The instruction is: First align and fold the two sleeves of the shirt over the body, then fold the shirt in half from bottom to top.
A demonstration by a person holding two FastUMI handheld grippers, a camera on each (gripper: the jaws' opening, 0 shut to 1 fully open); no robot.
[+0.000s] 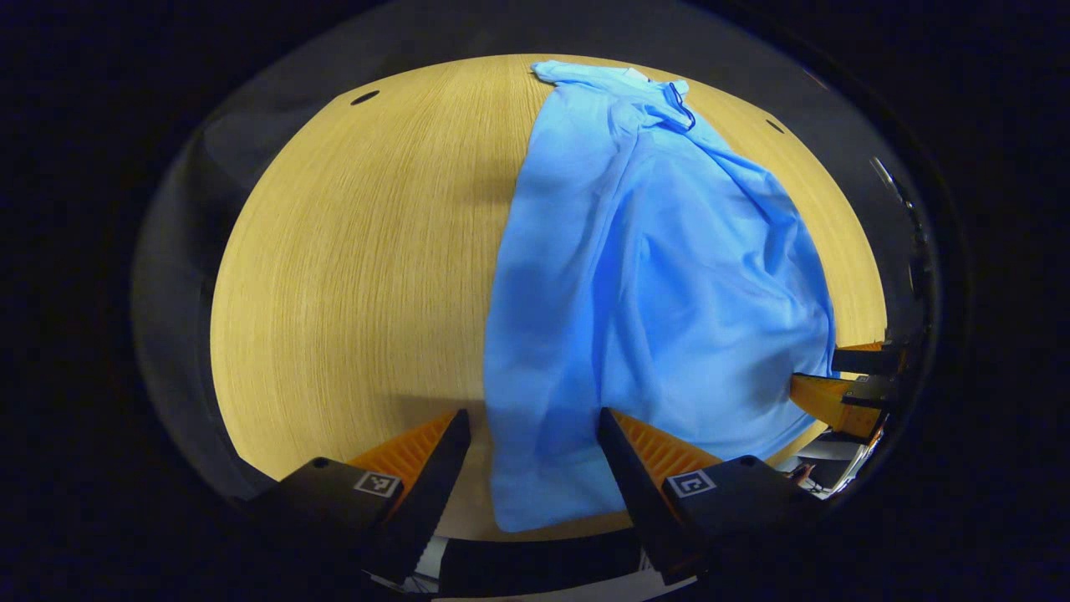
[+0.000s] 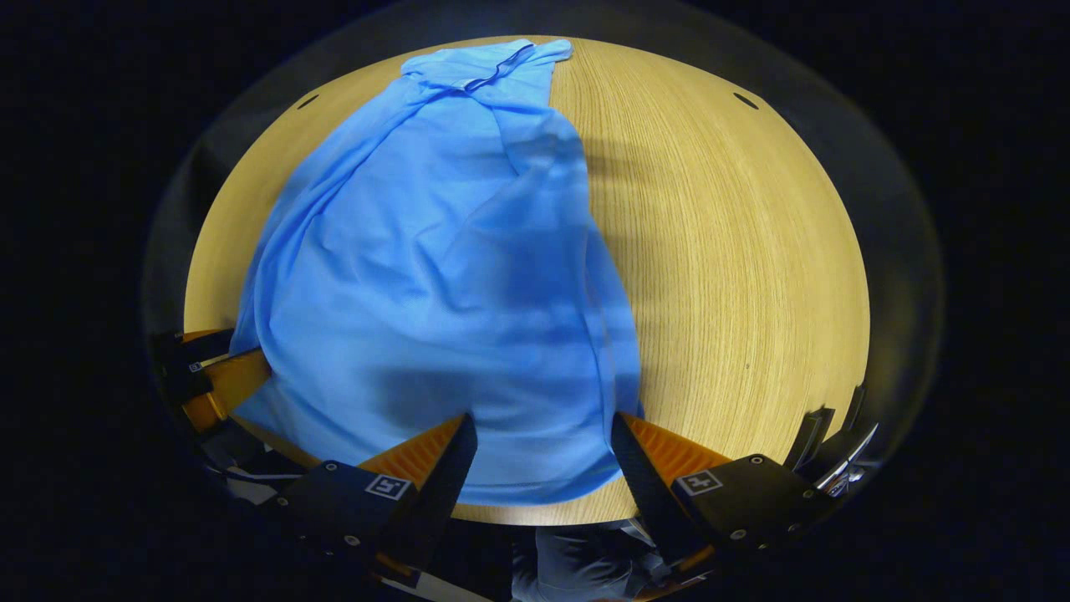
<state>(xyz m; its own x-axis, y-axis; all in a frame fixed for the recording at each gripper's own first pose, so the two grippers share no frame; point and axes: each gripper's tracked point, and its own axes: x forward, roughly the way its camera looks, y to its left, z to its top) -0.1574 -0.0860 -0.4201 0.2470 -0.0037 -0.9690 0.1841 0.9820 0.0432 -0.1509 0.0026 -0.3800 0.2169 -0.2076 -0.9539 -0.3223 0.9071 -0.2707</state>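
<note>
The shirt (image 1: 660, 276) lies lengthwise on the desk (image 1: 359, 276), collar at the far edge, hem at the near edge. Sleeves look already folded in, though creases blur this. Left tongs (image 1: 533, 456) and right tongs (image 2: 543, 456) hang released over the hem corners. Grip both corners evenly, lift together, carry straight to the collar.

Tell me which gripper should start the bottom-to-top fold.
Probably both, one per hem corner. If only one starts, the right gripper: its open fingers straddle the shirt at the hem, cloth between them. The left gripper, also open, sits at the shirt's near corner, partly over bare table.
</note>
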